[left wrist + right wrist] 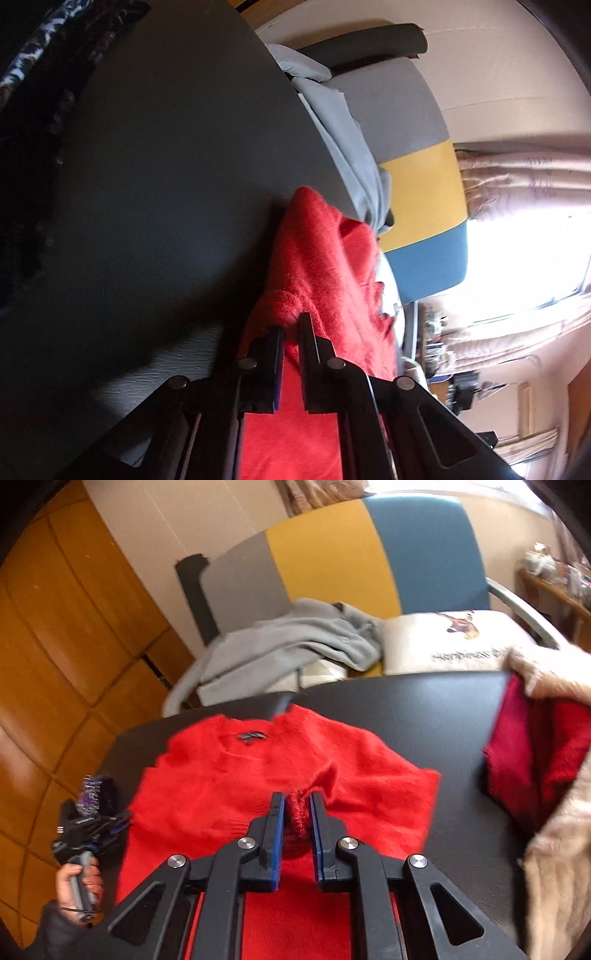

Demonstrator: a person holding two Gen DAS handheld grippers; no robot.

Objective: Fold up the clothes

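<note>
One black table (424,709), carrying a red sweater (229,775) spread flat, neck label (251,736) dark and unreadable. Beyond, a grey-yellow-blue chair (332,554) with grey garment (295,638) and a cushion (461,642), its print too blurred to read. Right gripper (297,805) clamped on a pinch of red knit. Left gripper (291,328) likewise pinching the sweater's edge fold.

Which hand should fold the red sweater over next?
Probably the right hand-held gripper: it pinches the red sweater mid-body above the black table. The left hand-held gripper only grips the edge.
</note>
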